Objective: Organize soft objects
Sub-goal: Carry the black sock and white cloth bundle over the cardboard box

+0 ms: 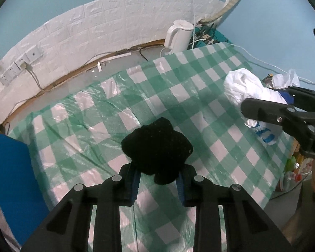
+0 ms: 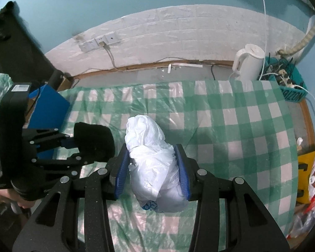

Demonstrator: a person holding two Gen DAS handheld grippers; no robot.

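Observation:
My left gripper (image 1: 157,178) is shut on a black knitted bundle (image 1: 157,147), which hangs above the green-and-white checked tablecloth (image 1: 94,126). Its blue pads press on the bundle from both sides. My right gripper (image 2: 152,168) is shut on a white plastic bag (image 2: 151,157) with a blue-printed bottom, also held off the checked tablecloth (image 2: 241,126). In the right wrist view the left gripper (image 2: 73,145) with the black bundle (image 2: 94,142) is at the left, close beside the bag. In the left wrist view the right gripper (image 1: 247,107) holds the white bag (image 1: 245,86) at the right.
A white electric kettle (image 1: 178,35) and a teal basket of cables (image 2: 287,84) stand at the table's far end by the wall. A blue box (image 2: 50,109) lies at the left edge. Yellow and red packaging (image 2: 310,178) lies off the right side. Sockets (image 2: 100,42) sit on the white brick wall.

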